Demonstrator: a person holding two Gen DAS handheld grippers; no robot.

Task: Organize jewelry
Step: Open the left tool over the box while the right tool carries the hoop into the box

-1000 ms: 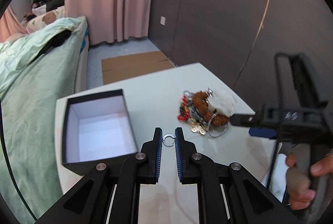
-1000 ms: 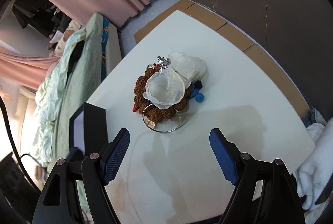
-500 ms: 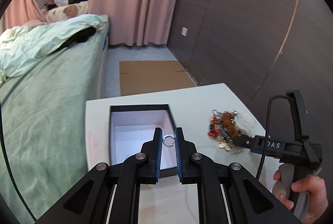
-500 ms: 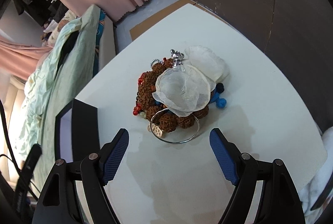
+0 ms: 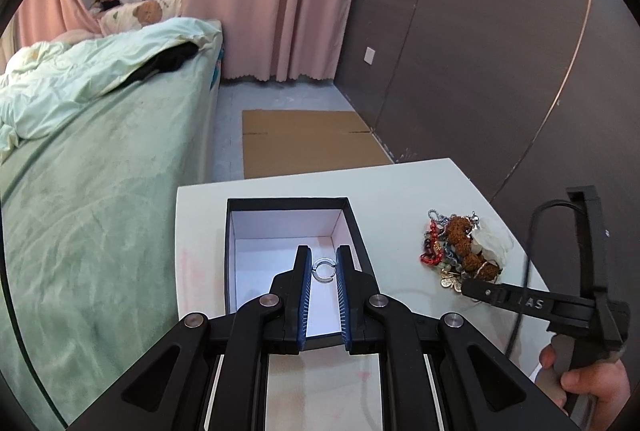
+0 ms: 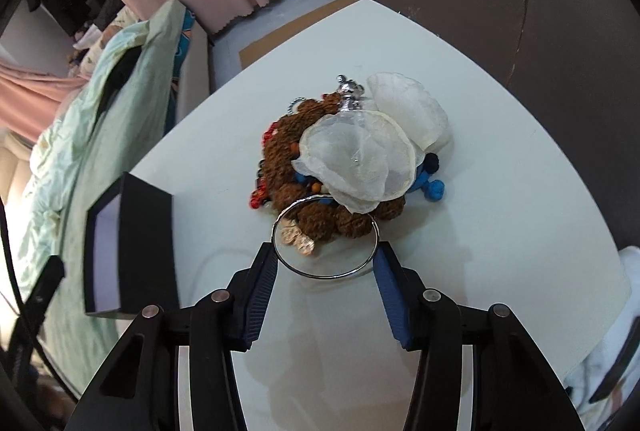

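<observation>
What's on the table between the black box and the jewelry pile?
Nothing: bare white table separates the black box from the jewelry pile. The right wrist view shows that gap plainly, and the left wrist view agrees.

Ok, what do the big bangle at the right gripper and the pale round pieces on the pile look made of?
Bangle: thin, polished silver-toned metal, judging by its bright glints; the alloy can't be told. Pale round pieces: translucent, matte, slightly wrinkled discs, possibly sheer fabric or thin shell; the look leaves it open.

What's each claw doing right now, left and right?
Left claw: shut on small ring, over the box.
Right claw: closing around silver bangle, pads at its rim.
</observation>
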